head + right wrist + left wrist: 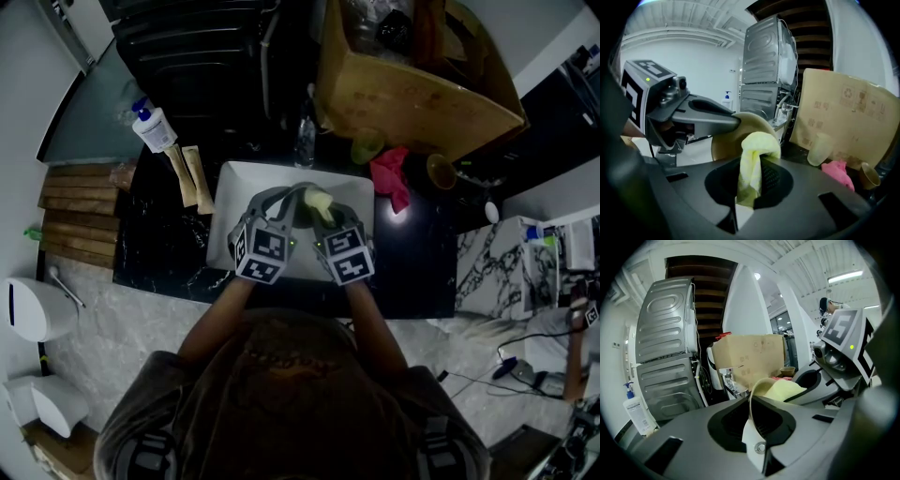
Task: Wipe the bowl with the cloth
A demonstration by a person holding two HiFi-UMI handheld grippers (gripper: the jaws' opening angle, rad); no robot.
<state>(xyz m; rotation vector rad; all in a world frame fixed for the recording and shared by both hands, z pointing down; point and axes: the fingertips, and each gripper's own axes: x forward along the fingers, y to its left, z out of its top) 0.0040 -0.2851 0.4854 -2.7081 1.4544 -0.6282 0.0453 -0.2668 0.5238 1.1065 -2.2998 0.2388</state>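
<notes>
Directly above the white sink (236, 187), which is set into the middle of the black worktop (422, 272), both grippers meet. The left gripper (753, 403) has its jaws pressed together on the thin rim of the pale bowl (723, 143), holding it tilted on edge, with its hollow side turned toward the other tool. The right gripper (751, 174) pinches a folded yellow cloth (757, 149); the wad sticks out past the jaw tips and lies against the inside of the bowl, just below the left gripper's fingers. In the left gripper view the cloth shows as a yellow mound right behind the bowl's rim.

Along the back edge of the worktop stands a large cardboard box (422, 103). In front of it are a pale green cup (367, 145) and a small brown cup (441, 171), with a pink rag (392, 176) between them, near the sink's back right corner. A pump bottle (153, 127) lies at the worktop's back left corner
</notes>
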